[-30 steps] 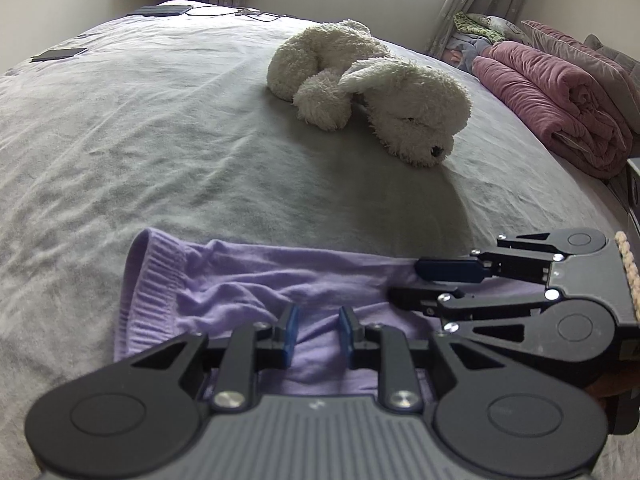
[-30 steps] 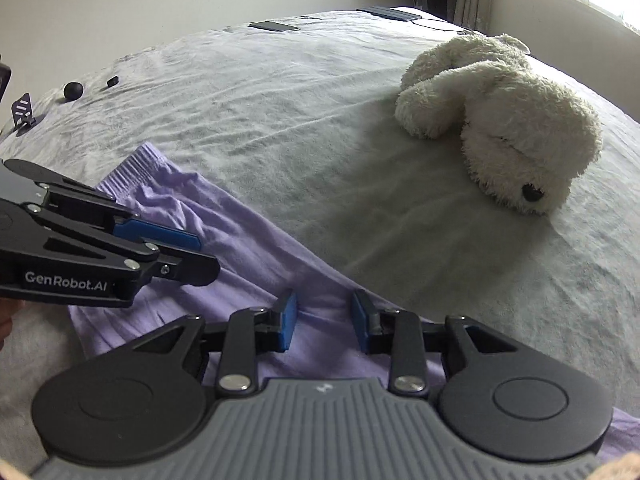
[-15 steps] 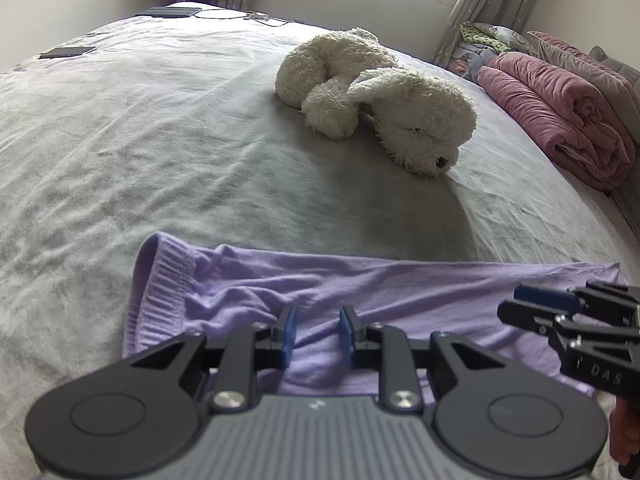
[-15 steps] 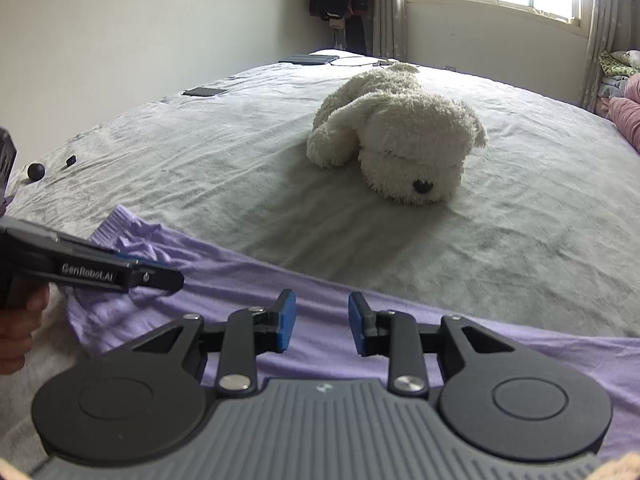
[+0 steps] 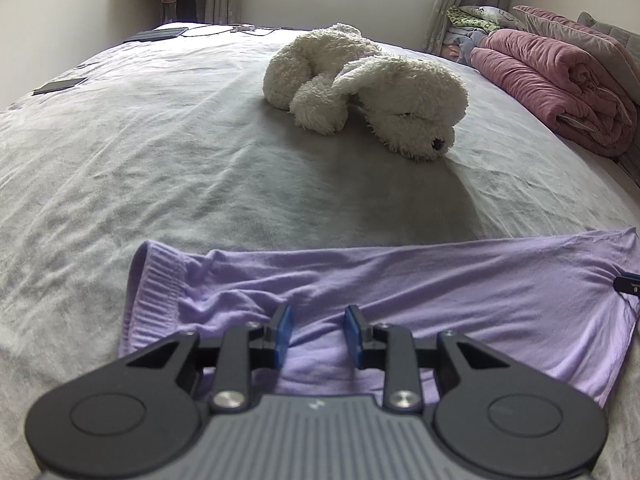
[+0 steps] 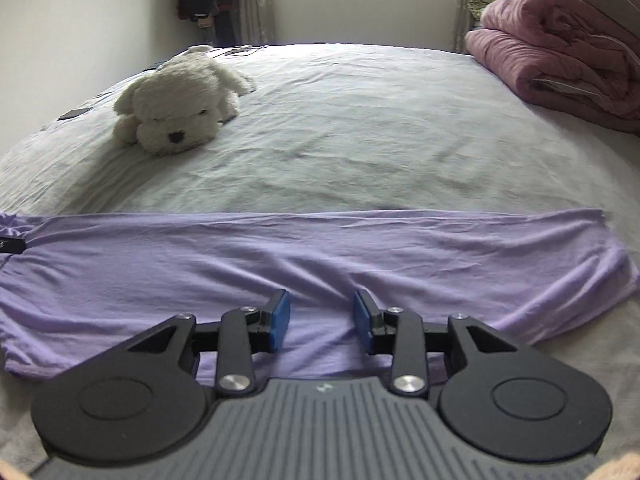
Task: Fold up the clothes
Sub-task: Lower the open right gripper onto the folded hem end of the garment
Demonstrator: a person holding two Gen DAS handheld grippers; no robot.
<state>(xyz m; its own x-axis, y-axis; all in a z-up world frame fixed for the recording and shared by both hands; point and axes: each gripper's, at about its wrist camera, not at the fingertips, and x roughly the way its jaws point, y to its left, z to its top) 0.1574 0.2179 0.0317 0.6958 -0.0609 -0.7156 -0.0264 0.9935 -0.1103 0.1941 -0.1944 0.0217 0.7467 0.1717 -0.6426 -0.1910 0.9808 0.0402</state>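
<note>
A lilac garment (image 5: 400, 280) lies spread out in a long strip across the grey bed (image 5: 160, 160), its ribbed waistband (image 5: 156, 292) at the left end. My left gripper (image 5: 316, 332) hovers over the cloth near the waistband, open, with nothing pinched between the blue pads. In the right wrist view the same garment (image 6: 280, 256) runs from edge to edge. My right gripper (image 6: 320, 320) is over its near edge further along, its jaws opening, with only flat cloth below the gap. Each gripper's tip shows at the edge of the other view: the right gripper (image 5: 630, 284) and the left gripper (image 6: 12, 244).
A white plush dog (image 5: 368, 88) lies mid-bed beyond the garment. A rolled pink quilt (image 5: 560, 84) and pillows sit at the right side. Flat dark devices (image 5: 60, 85) rest at the far left edge, with a cable beyond. A window and curtains stand behind.
The right gripper has slid away from beside the left one, rightward along the garment, and rolled level. The garment now lies drawn out straight. Both grippers' jaws stand slightly wider.
</note>
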